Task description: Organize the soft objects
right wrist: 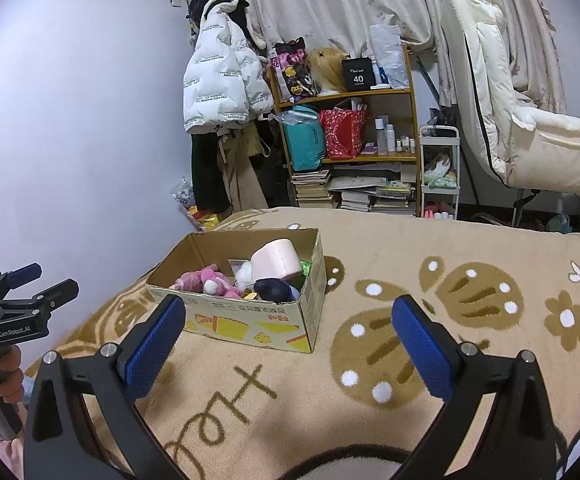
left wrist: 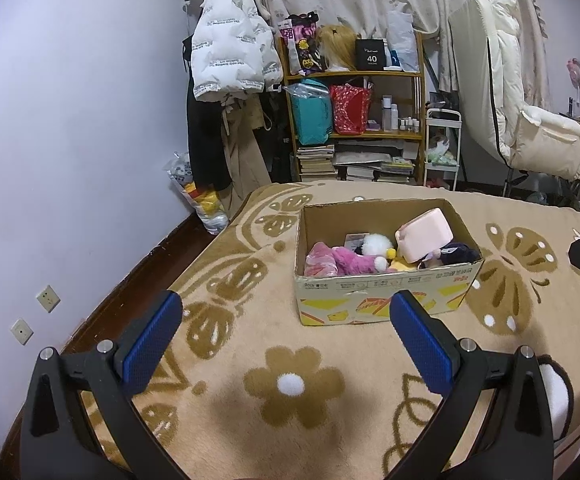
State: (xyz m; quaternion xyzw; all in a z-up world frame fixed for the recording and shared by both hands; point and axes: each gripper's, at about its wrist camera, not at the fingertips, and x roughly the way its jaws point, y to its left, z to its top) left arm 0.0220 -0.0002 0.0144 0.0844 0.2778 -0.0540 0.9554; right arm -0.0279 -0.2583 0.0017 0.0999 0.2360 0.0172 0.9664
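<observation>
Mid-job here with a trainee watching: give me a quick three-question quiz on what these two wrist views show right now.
1. True or false: the cardboard box on the blanket already holds soft toys.
2. Which is the tallest item in the box: A) pink plush, B) pale pink cushion, C) dark plush?
3. Fill in: the left gripper and the right gripper both have their fingers ____ with nothing between them.

Key: 1 true; 2 B; 3 open.
</observation>
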